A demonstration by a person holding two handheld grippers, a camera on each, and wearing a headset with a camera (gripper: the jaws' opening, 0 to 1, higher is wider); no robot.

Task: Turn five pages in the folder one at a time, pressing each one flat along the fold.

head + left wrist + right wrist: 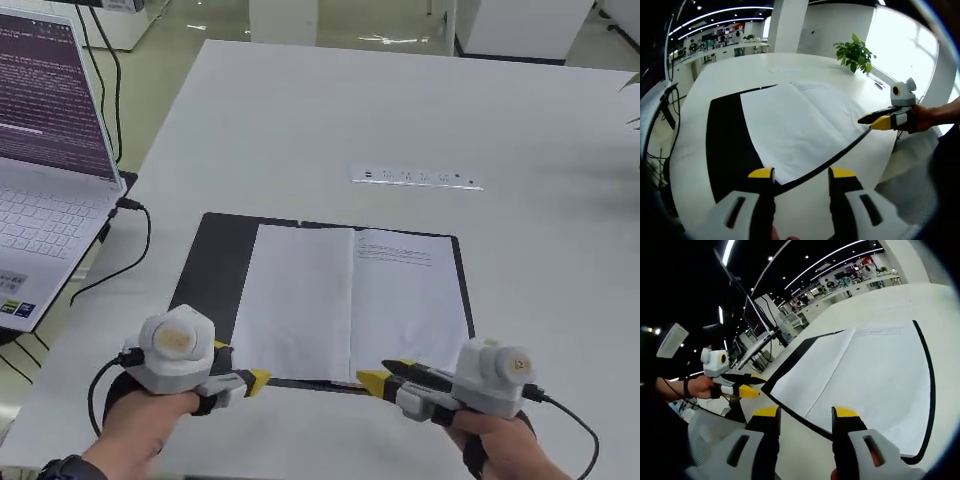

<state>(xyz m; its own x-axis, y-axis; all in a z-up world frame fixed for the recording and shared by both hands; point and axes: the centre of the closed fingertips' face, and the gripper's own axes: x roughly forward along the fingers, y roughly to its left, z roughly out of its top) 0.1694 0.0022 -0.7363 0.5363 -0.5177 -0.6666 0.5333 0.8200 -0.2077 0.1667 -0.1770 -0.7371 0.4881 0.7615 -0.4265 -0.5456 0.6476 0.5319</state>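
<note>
— On the white table (300, 120), close to the near edge, what's that lying open?

— That's the folder (205, 270). It lies flat, black cover down, and the white sheets inside it spread to either side of the fold (353, 300).

— Anything on the sheets?

— The left page (295, 300) looks blank. The right page (410, 305) has a few lines of small print along its top, too fine for me to read. A broad band of black cover shows beside the left page, and only a thin rim beside the right one.

— And the tools?

— Both are at the folder's near edge. The left tongs (256, 381) point inward at the bottom of the left page. Their yellow tips stand well apart with nothing between them. The right tongs (373, 381) point the other way, toward the bottom of the fold. Their tips are spread about as wide, and they're empty too.

— Are they touching the paper?

— I can't tell from where I stand. The tips are just beside the edge, facing each other across the lower part of the left page.

— What else is around?

— A laptop (50, 200) is off to the left, lid up and screen full of text. A black cable (147, 235) runs from its side. Beyond the folder there's a socket strip (415, 179) on the tabletop. A potted plant (855, 52) stands farther off.
</note>
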